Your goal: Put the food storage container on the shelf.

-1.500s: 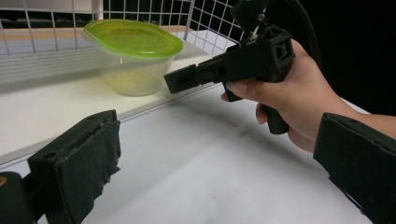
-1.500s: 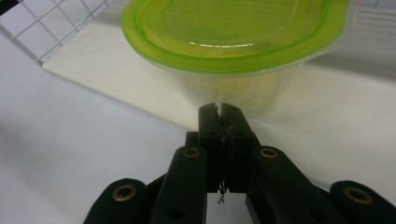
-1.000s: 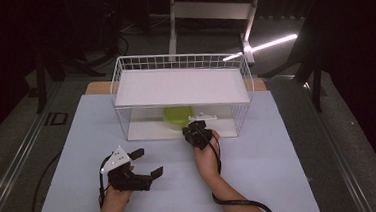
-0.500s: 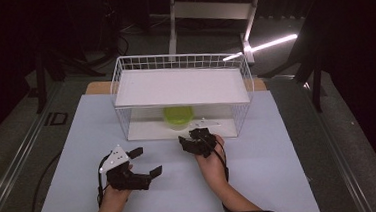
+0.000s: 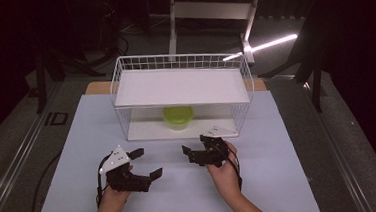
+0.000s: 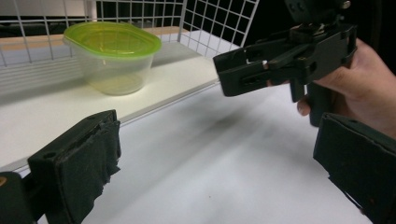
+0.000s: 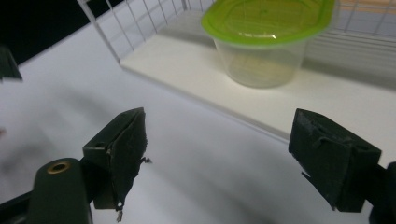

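Nearest the person, the left gripper (image 5: 141, 164) hovers low over the white desk (image 5: 281, 179), its jaws spread with nothing between them, angled toward the middle of the desk rather than at the rack. Just beyond and to its right, the right gripper (image 5: 195, 150) has its jaws wide apart; they have just been opening, and nothing lies between them. In the right gripper view its two black pads (image 7: 126, 149) frame bare desk, with the rack's lower shelf straight ahead.

Farther on stands the white wire shelf rack (image 5: 180, 61). On its lower white shelf, under the upper board and near the middle, sits the clear plastic tub with a lime-green lid (image 5: 178, 115), upright and closed.

From the right gripper the tub lies ahead and slightly to the left, a short reach through the rack's open front. The right hand looks plainly nearer to it. The tub is round-sided and its lid slightly oval, so its axis matters little; the upper board leaves a level approach from the front as the likely way in.
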`<action>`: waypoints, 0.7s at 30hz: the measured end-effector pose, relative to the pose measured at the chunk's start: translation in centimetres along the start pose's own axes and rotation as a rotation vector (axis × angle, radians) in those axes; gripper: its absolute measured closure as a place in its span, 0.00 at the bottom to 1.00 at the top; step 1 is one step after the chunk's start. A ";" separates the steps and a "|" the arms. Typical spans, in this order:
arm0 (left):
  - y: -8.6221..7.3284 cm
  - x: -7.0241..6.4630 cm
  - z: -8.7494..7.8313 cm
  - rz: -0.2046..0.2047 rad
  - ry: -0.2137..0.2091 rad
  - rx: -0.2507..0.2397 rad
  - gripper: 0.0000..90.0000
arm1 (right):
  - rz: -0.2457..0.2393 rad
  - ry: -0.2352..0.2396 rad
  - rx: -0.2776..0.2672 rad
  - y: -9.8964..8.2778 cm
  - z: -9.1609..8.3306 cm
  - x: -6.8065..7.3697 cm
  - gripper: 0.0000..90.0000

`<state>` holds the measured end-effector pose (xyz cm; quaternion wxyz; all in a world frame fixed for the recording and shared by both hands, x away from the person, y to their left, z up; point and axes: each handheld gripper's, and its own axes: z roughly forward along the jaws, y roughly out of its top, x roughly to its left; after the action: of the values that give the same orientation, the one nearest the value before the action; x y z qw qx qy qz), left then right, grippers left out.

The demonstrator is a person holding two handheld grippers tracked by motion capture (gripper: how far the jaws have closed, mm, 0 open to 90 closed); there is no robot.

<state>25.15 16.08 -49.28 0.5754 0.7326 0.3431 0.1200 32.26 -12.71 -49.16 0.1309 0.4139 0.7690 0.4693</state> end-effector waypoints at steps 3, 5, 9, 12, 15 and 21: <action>0.1 -0.1 0.0 0.000 -0.009 0.007 0.02 | -0.011 -0.002 0.003 -0.3 -1.0 -0.3 0.21; 0.2 -0.1 -0.1 -0.003 -0.012 0.012 0.02 | -0.009 0.004 -0.005 -0.4 -1.7 -0.5 0.21; 0.4 -0.2 -0.3 0.001 -0.013 0.018 0.02 | -0.015 0.010 -0.014 -0.6 -3.1 -0.9 0.21; 0.3 -0.1 -0.8 -0.003 -0.010 0.019 0.02 | -0.026 0.010 -0.012 -0.9 -4.1 -1.1 0.21; 0.3 0.1 -1.4 -0.006 -0.006 0.017 0.02 | -0.034 0.007 -0.016 -1.2 -4.6 -1.2 0.21; 0.1 0.3 -2.6 -0.014 0.005 0.017 0.02 | -0.035 0.007 -0.020 -1.7 -5.4 -1.4 0.21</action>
<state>23.95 18.26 -48.45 0.5690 0.7349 0.3506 0.1150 29.06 -17.47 -47.94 0.1404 0.3971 0.7720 0.4760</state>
